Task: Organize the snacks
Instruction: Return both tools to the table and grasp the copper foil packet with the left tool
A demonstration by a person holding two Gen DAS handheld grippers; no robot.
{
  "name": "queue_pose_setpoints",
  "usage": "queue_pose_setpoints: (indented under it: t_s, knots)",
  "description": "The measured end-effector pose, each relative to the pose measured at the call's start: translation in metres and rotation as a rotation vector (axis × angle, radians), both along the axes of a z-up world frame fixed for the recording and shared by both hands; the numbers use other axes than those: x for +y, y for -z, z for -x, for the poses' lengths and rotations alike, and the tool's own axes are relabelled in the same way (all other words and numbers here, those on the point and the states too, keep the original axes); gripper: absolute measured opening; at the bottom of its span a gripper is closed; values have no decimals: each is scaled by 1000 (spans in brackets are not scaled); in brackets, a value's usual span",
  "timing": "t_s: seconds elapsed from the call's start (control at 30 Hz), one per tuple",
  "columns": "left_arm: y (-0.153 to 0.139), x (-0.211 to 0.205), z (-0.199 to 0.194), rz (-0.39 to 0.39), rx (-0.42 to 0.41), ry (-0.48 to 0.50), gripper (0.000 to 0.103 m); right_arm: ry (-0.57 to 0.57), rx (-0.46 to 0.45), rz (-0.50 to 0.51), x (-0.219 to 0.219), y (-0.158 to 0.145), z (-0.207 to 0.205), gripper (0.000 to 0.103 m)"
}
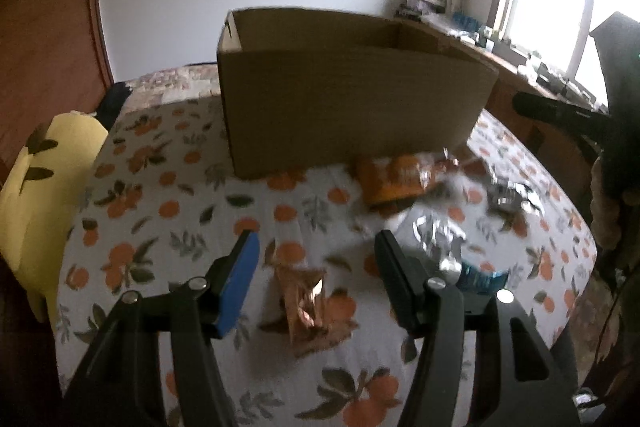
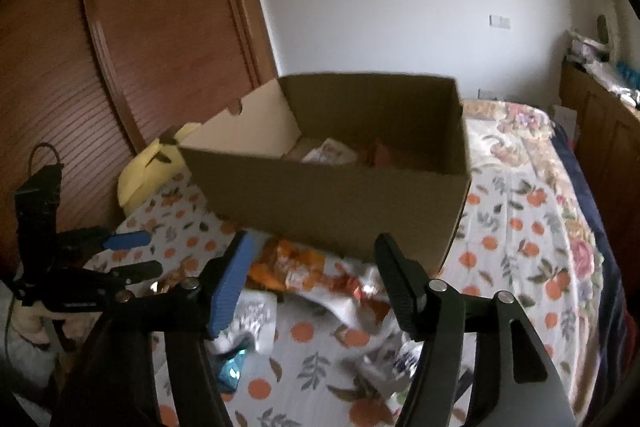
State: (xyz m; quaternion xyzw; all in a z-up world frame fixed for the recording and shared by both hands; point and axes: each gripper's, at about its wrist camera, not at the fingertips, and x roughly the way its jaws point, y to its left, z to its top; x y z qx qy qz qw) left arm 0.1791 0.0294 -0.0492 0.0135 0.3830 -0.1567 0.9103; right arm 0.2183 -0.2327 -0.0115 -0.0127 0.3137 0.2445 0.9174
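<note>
So on the far left there's a yellow plush cushion sitting at the edge of the bed, which has that white cover with the orange fruit print. The left gripper hangs over the bed with its fingers spread wide and nothing between them. A crinkly copper-brown snack packet lies on the cover right below the gap, not touched by either finger.

Behind it, roughly mid-bed, stands the open cardboard box. From the right wrist view you can see a few packets already inside it, though they're too blurry to name. Just in front of the box's near wall there's an orange snack bag, and to the right of that some silver foil wrappers scattered loose on the cover, plus a blue packet partly hidden behind the left gripper's right finger.

The right gripper is also wide open and empty, hovering above the pile of snacks in front of the box.
</note>
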Motion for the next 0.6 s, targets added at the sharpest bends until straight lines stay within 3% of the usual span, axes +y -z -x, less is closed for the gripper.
queue_pose_setpoints:
  t_s: [0.4, 0.6]
  knots:
    - [33, 1, 2, -47, 84, -11, 59, -53, 61, 60, 18, 34, 0, 66]
    - [37, 4, 2, -27, 96, -4, 45, -108, 109, 120, 24, 47, -20, 66]
